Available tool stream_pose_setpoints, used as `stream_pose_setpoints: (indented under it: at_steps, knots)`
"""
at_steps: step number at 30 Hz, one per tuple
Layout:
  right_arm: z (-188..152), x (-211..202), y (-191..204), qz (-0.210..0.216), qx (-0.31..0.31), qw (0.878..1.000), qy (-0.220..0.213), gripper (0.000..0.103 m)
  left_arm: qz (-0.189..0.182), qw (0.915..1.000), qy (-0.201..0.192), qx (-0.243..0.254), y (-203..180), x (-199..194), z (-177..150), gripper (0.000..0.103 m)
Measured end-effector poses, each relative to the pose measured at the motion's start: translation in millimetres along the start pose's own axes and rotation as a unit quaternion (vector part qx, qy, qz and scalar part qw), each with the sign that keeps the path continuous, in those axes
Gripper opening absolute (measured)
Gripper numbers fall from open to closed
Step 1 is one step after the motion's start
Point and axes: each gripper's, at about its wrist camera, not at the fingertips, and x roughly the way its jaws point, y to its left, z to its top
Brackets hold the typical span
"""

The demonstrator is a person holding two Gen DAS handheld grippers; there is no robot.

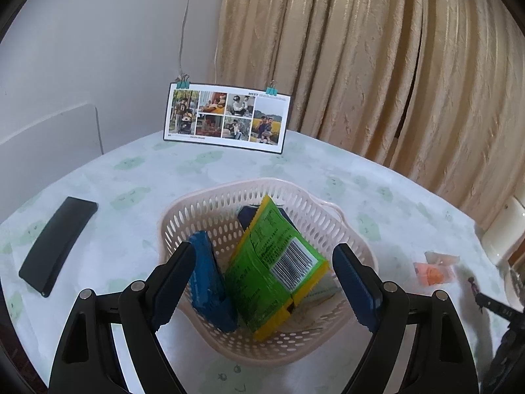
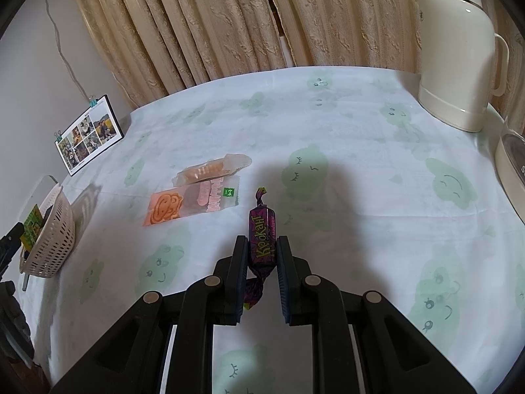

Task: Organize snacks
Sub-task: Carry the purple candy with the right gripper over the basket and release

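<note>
From the left wrist view, the left tongs (image 1: 262,282) stand wide apart and empty, poised above the basket (image 1: 203,216), which looks like the collecting place for the snacks. The basket is pale, stiff plastic with a wavy rim and rows of oval holes. Inside it a green and yellow packet (image 1: 275,269) leans on edge, glossy, its barcode facing up; a blue packet (image 1: 210,282) stands beside it and a darker one shows behind. They lean because the basket walls prop them up. A flat black slab (image 1: 57,246) lies well apart on the desk (image 1: 137,177), whose cloth is pale with faint green cloud faces. A photo card (image 1: 226,116) stands at the far edge before the curtain.

From the right wrist view, the right tongs (image 2: 262,252) are closed narrowly on a purple candy (image 2: 262,236), pinching its plump middle so the twisted foil ends stick out free front and back. I judge it is gripped for a carry to the basket (image 2: 52,243), which sits far left. Two orange, translucent wafer packets (image 2: 193,205) lie flat nearby on the desk, not yet gathered. A smooth cream kettle (image 2: 459,62) stands far right.
</note>
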Motion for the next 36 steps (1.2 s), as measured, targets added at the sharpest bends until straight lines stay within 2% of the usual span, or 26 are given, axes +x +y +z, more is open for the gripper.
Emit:
stream_pose_setpoints:
  at_steps: [7, 12, 15, 19, 27, 36]
  knots:
    - [2.4, -0.9, -0.8, 0.001, 0.003, 1.0, -0.001, 0.016, -0.005, 0.9994, -0.019, 0.028, -17.5, -14.6, -7.2, 0.085]
    - [1.6, -2.7, 0.0, 0.007, 0.005, 1.0, -0.004, 0.016, -0.011, 0.999, -0.032, 0.029, -23.7, -25.5, -7.8, 0.085]
    - [-0.1, -6.9, 2.4, 0.017, 0.006, 1.0, -0.007, 0.016, -0.003, 0.9985, -0.046, 0.029, -26.1, -32.2, -11.4, 0.085]
    - [-1.6, -12.5, 11.2, 0.029, 0.002, 1.0, -0.012, 0.016, 0.026, 0.9962, -0.076, 0.034, -29.3, -40.4, -20.8, 0.085]
    - [-10.0, -18.4, 46.2, 0.067, -0.019, 0.997, -0.012, 0.016, 0.05, 0.9916, -0.111, 0.042, -28.7, -52.7, -42.3, 0.085]
    - [-6.0, -20.4, 110.3, 0.13, -0.05, 0.99, -0.008, 0.016, 0.045, 0.9918, -0.119, 0.011, -16.9, -56.1, -55.4, 0.085]
